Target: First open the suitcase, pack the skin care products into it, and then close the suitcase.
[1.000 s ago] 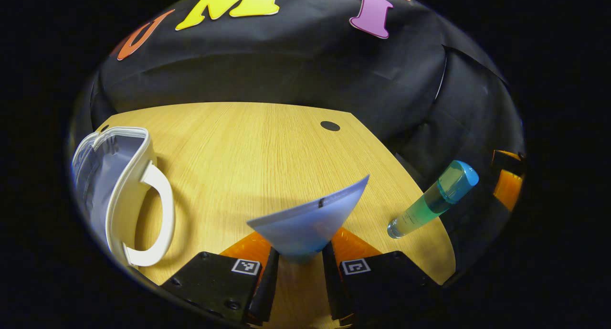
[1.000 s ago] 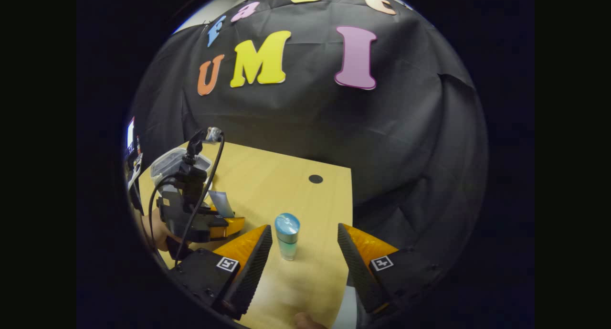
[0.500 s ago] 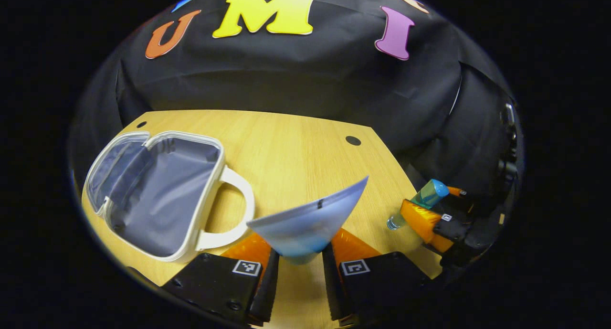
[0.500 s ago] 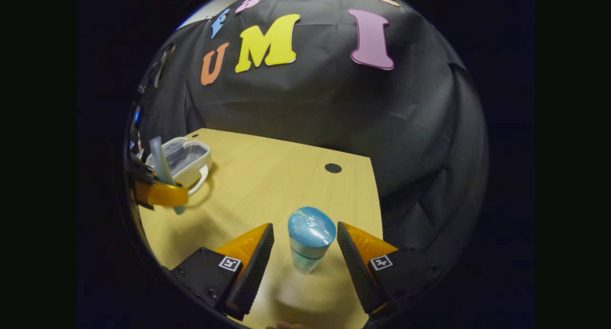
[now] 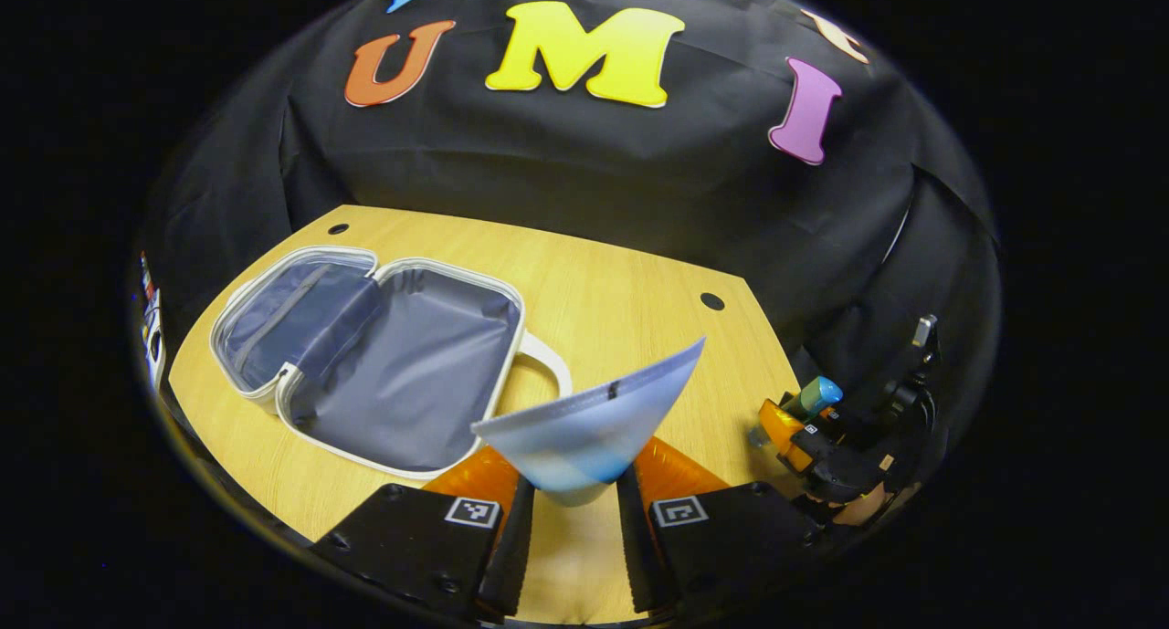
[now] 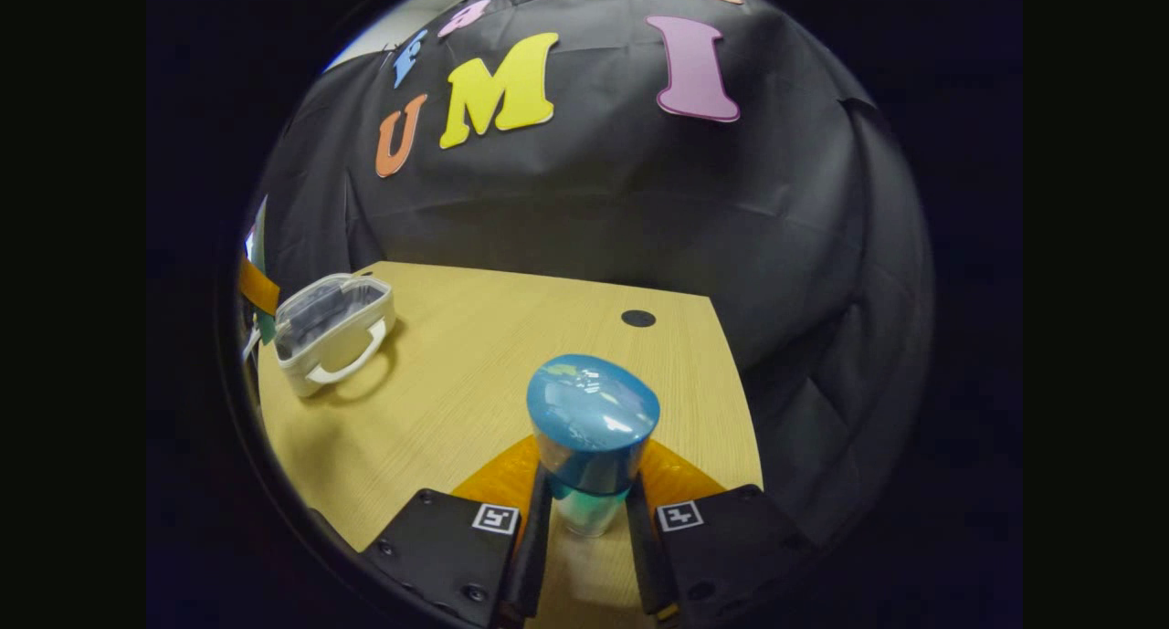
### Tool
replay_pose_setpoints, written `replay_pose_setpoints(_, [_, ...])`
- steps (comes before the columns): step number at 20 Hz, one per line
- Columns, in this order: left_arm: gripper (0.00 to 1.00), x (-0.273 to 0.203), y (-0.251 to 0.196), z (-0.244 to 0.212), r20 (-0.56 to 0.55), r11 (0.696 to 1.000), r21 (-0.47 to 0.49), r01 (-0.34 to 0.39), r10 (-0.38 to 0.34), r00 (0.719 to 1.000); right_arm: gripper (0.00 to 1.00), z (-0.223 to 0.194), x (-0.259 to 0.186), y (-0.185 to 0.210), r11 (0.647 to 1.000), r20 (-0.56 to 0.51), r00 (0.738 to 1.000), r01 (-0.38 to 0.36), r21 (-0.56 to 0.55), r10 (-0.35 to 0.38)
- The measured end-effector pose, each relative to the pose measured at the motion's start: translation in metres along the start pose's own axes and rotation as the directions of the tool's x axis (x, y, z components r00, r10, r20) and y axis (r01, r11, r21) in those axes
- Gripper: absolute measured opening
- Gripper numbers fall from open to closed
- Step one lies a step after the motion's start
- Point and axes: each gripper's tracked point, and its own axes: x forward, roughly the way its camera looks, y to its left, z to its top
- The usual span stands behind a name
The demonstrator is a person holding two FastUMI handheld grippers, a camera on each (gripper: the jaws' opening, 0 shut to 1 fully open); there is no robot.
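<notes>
Clamping a pale blue tube [image 5: 589, 428] by its lower end, the left tongs [image 5: 571, 510] sit at 6 o'clock in the left gripper view, both fingers pressed on the tube's narrow part while its flat crimped end fans up toward 1 o'clock. Just beyond, at about 9 to 10 o'clock, the suitcase [image 5: 384, 355] lies open on the wooden worktop [image 5: 621, 309], its grey-lined halves spread flat, its white rim and white handle facing the tongs. At 3 to 4 o'clock, near the worktop's edge, the right tongs [image 5: 804, 419] appear with the blue-capped bottle [image 5: 813, 396] between their fingers, a hand [image 5: 863, 510] just below them.

In the right gripper view, the right tongs [image 6: 584, 519] at 6 o'clock are closed on the bottle [image 6: 592, 428], both fingers against its clear, greenish body beneath the rounded blue cap; the bottle stands upright. Farther off at 9 o'clock, the suitcase [image 6: 333, 332] rests on the worktop [image 6: 511, 337], handle toward the camera. A dark round hole [image 6: 637, 318] marks the worktop near its far edge.
</notes>
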Motion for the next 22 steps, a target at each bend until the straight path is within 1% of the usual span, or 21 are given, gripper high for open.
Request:
replay_pose_setpoints(2, [0.47,-0.004,0.013,0.005,0.018,1.000,-0.010,-0.004,0.004,1.000,0.36,0.000,-0.004,0.001,1.000,-0.003,1.000,0.009,-0.013,-0.009])
replay_pose_setpoints(3, [0.47,-0.003,0.020,0.007,0.022,1.000,-0.014,-0.003,0.003,1.000,0.38,0.001,-0.010,0.000,1.000,-0.004,1.000,0.018,-0.017,-0.018])
replay_pose_setpoints(6, [0.47,-0.003,0.049,0.010,0.010,1.000,-0.022,-0.001,0.001,1.000,0.38,0.010,-0.037,0.005,0.999,-0.023,0.999,0.045,0.001,-0.045])
replay_pose_setpoints(9, [0.47,-0.005,0.078,0.033,0.035,1.000,-0.017,0.015,-0.014,0.999,0.37,0.033,-0.076,0.027,0.998,-0.016,0.998,0.057,0.027,-0.057])
replay_pose_setpoints(11, [0.47,0.004,0.105,0.047,0.035,1.000,0.000,0.012,-0.012,0.999,0.38,0.050,-0.096,0.049,0.998,-0.014,0.998,0.054,0.042,-0.053])
replay_pose_setpoints(13, [0.47,0.019,0.129,0.046,-0.014,1.000,0.027,0.012,-0.012,1.000,0.37,0.068,-0.112,0.070,0.996,-0.010,0.999,0.052,0.069,-0.051])
replay_pose_setpoints(14, [0.47,0.028,0.143,0.041,-0.051,0.999,0.048,0.002,0.000,0.999,0.37,0.077,-0.119,0.081,0.995,-0.003,0.998,0.057,0.078,-0.057])
replay_pose_setpoints(17, [0.47,0.058,0.174,0.017,-0.153,0.996,0.092,-0.009,0.024,0.988,0.37,0.097,-0.133,0.106,0.992,0.010,0.996,0.084,0.098,-0.086])
replay_pose_setpoints(19, [0.47,0.072,0.186,-0.003,-0.210,0.995,0.099,-0.007,0.028,0.977,0.37,0.105,-0.141,0.120,0.990,0.015,0.994,0.104,0.097,-0.106])
replay_pose_setpoints(20, [0.47,0.077,0.192,-0.012,-0.234,0.994,0.107,-0.010,0.034,0.972,0.35,0.109,-0.144,0.126,0.989,0.015,0.993,0.112,0.101,-0.114])
replay_pose_setpoints(21, [0.47,0.078,0.195,-0.019,-0.258,0.994,0.113,-0.007,0.036,0.965,0.35,0.109,-0.146,0.131,0.987,0.013,0.992,0.122,0.101,-0.124])
replay_pose_setpoints(22, [0.47,0.080,0.198,-0.025,-0.276,0.993,0.119,-0.005,0.038,0.960,0.37,0.111,-0.149,0.135,0.986,0.011,0.990,0.136,0.100,-0.137])
